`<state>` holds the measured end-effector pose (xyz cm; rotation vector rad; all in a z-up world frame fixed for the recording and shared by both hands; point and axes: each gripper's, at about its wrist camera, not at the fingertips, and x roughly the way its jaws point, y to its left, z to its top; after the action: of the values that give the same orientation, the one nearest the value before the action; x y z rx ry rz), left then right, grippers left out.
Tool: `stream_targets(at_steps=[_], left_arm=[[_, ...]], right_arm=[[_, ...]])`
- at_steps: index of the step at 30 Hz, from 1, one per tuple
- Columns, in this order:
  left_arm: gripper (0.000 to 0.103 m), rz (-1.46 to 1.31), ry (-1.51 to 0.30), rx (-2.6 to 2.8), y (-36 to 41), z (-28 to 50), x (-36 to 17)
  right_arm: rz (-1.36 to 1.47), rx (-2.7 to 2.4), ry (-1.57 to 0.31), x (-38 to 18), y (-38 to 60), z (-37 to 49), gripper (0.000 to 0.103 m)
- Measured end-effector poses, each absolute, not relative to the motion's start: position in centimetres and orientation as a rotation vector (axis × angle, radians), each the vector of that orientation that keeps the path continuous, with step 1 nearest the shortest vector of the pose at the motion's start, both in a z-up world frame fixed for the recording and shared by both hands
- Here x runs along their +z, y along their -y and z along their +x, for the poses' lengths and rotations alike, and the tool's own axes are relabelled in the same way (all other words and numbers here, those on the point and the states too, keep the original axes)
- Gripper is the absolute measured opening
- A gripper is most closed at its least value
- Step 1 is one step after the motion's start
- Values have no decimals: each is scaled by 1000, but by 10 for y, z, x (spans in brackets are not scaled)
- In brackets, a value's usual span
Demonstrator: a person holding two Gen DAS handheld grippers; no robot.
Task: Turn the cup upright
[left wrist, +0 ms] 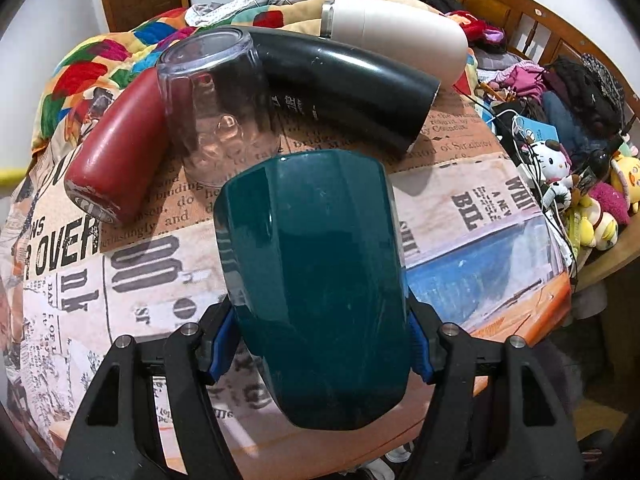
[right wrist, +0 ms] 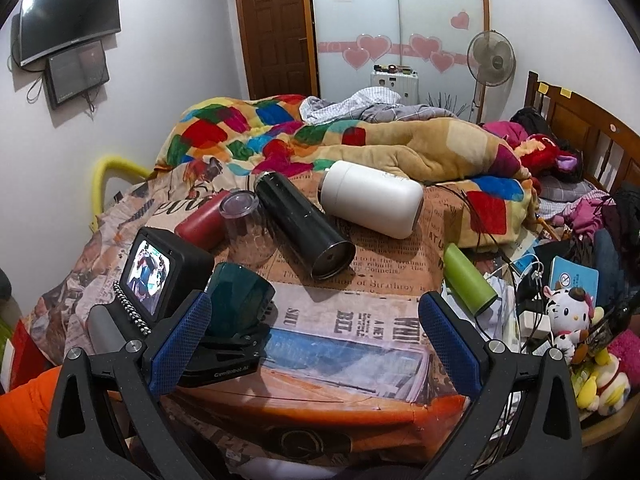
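The left gripper [left wrist: 322,344] pinches the dark green cup [left wrist: 316,280] by its sides, blue pads [left wrist: 418,350] pressed against its lower body, the cup reaching away from the claw above the newspaper-print tablecloth [left wrist: 460,200]. Just beyond it stands an inverted clear glass [left wrist: 216,108], with a red bottle [left wrist: 120,148], a black flask [left wrist: 348,84] and a white flask [left wrist: 396,32] lying nearby. The right gripper [right wrist: 316,340] hangs spread wide, holding nothing, the cup to its left.

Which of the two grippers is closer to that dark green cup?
Left. The left gripper has its fingers clamped on the green cup; the right gripper hangs open beside it, not touching.
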<state>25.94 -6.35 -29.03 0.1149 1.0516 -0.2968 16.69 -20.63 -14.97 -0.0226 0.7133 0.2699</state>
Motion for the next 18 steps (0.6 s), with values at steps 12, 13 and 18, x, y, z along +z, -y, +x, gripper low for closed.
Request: stream_targets(at_steps=[12, 13, 18], left_arm=[[71, 54, -1032, -326, 46, 235, -263], [71, 52, -1017, -320, 43, 231, -258], [71, 28, -946, -279, 18, 213, -229]], right_arm=[[-31, 268, -711, -146, 201, 166, 103], [-31, 267, -708, -145, 201, 166, 103], [-34, 275, -712, -144, 192, 169, 103]])
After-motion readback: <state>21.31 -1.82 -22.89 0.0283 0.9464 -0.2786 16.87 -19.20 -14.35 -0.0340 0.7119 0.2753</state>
